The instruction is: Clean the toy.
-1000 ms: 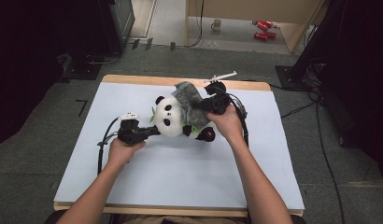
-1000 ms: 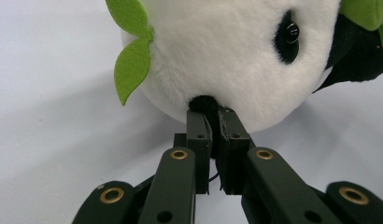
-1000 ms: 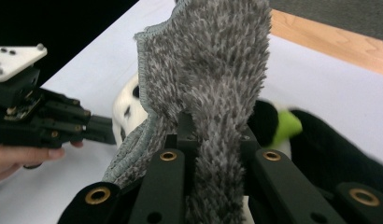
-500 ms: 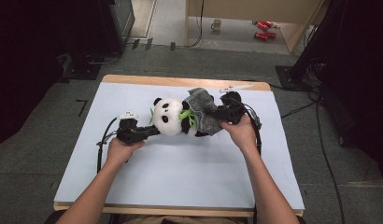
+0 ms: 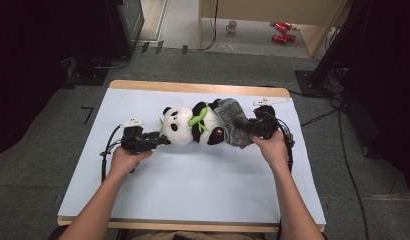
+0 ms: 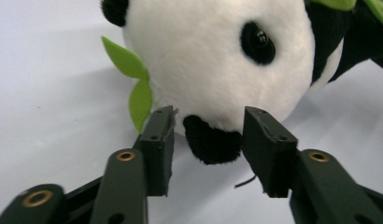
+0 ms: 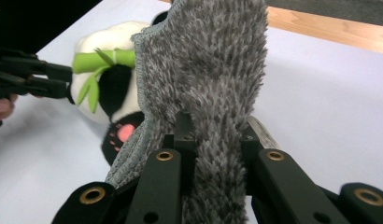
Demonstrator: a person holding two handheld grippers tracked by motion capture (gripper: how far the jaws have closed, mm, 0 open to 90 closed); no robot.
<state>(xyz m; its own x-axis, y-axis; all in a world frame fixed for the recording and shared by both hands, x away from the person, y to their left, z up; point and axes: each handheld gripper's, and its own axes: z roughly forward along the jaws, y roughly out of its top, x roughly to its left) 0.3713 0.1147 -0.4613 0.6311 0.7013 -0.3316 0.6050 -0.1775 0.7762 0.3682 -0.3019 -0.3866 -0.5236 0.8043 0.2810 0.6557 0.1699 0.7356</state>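
A black-and-white plush panda (image 5: 185, 125) with green felt leaves lies on its side in the middle of the white table mat (image 5: 193, 200). At its head, my left gripper (image 5: 160, 139) stands open. Its jaws have just been opening. The panda's black ear (image 6: 212, 145) sits between the two fingertips (image 6: 208, 126), and neither pad presses on it. A fuzzy grey cloth (image 5: 233, 125) covers the panda's lower body. My right gripper (image 5: 245, 131) is shut on that cloth (image 7: 208, 70), which bunches up between its fingertips (image 7: 213, 135). Beyond the cloth the panda (image 7: 110, 88) shows a pink paw.
A small white strip (image 5: 271, 102) lies on the mat near the far right, by the wooden table edge (image 5: 193, 87). Cables (image 5: 343, 150) trail over the floor at the right. On the floor beyond the table stand a mug (image 5: 232, 26) and red objects (image 5: 280, 31).
My right gripper has pulled the grey cloth to the right and a little lower, down toward the panda's legs. The left jaws have opened off the panda's ear.
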